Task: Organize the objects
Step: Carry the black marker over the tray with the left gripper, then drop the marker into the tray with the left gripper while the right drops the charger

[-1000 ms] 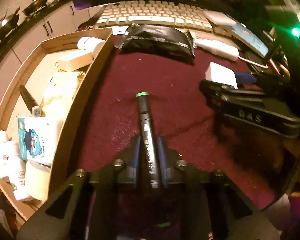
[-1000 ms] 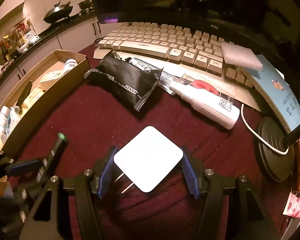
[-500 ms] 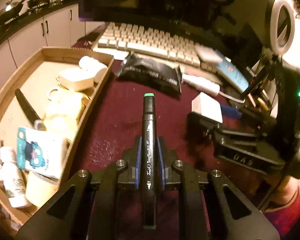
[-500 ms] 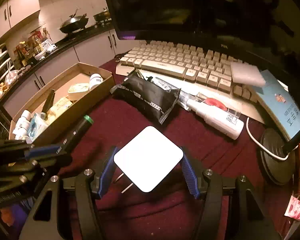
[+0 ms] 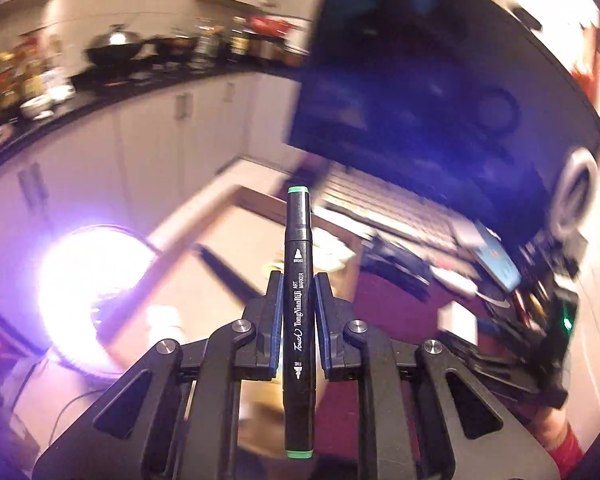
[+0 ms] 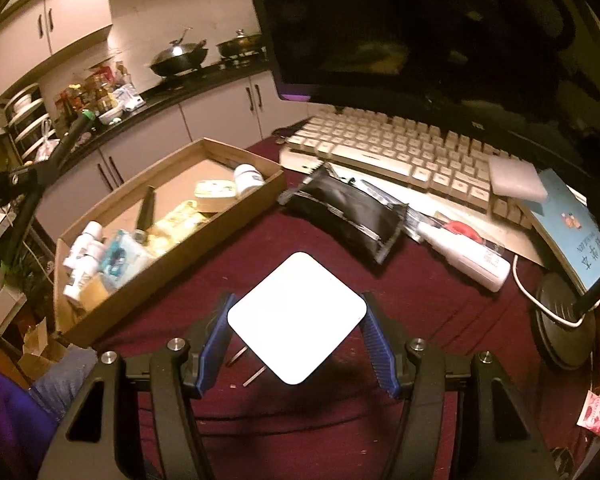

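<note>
Left tongs [image 5: 296,296] clench a black marker [image 5: 298,300] aloft, right tongs [image 6: 298,332] grip a white charger [image 6: 296,316] above the desk [image 6: 440,320], both seemingly bound for the cardboard box [image 6: 188,256].

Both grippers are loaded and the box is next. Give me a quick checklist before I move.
1. Left gripper clamped on marker: ok.
2. Right gripper clamped on charger: ok, held by its corners.
3. Charger prongs free of the cloth: cannot tell.
4. Marker over the box: cannot tell, left view is blurred.
5. Bare floor left in the box: ok, at its far end.
</note>
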### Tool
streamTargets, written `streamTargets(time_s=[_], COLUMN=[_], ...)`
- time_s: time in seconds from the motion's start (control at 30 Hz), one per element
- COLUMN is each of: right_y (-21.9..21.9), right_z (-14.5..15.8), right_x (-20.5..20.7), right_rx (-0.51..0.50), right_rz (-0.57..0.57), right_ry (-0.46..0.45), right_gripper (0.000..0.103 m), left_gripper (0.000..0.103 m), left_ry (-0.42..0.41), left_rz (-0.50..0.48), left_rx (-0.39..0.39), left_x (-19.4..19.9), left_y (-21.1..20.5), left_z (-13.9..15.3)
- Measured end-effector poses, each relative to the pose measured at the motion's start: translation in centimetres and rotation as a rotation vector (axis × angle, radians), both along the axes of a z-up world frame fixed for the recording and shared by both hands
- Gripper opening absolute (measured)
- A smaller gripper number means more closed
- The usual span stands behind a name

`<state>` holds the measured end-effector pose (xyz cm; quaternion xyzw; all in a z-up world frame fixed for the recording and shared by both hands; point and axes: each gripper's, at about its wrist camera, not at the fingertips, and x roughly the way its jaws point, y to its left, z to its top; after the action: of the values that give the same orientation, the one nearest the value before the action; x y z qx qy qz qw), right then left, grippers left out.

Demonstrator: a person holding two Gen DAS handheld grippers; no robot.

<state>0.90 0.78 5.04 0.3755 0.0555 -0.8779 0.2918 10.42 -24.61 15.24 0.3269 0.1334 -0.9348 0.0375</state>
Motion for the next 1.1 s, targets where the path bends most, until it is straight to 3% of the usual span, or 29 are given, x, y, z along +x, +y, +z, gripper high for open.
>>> streamTargets(time_s=[0.17, 0.37, 0.67, 1.1], right_y=[-0.7, -1.4, -2.6, -5.4], right_z=[0.4, 0.3, -0.3, -0.2], right_x=[0.8, 1.5, 1.4, 1.1], right_rx=[-0.009, -0.008, -0.002, 0.019], right_rz=[0.016, 0.042, 0.070, 0.133], right_ry=[0.012, 0.010, -0.002, -0.004], right_gripper=[0.062, 0.062, 0.062, 0.062], left_gripper=[0.014, 0.014, 0.014, 0.014], left_ry=[0.018, 0.010, -0.113, -0.244], left_rz=[0.077, 0.083, 0.100, 0.098], left_rx=[0.023, 0.054, 0.098, 0.080], left_x=[1.1, 0.2, -4.3, -6.2], left_y=[-3.4, -5.5, -6.6, -5.3], left_z=[0.5, -0.8, -5.9, -9.6])
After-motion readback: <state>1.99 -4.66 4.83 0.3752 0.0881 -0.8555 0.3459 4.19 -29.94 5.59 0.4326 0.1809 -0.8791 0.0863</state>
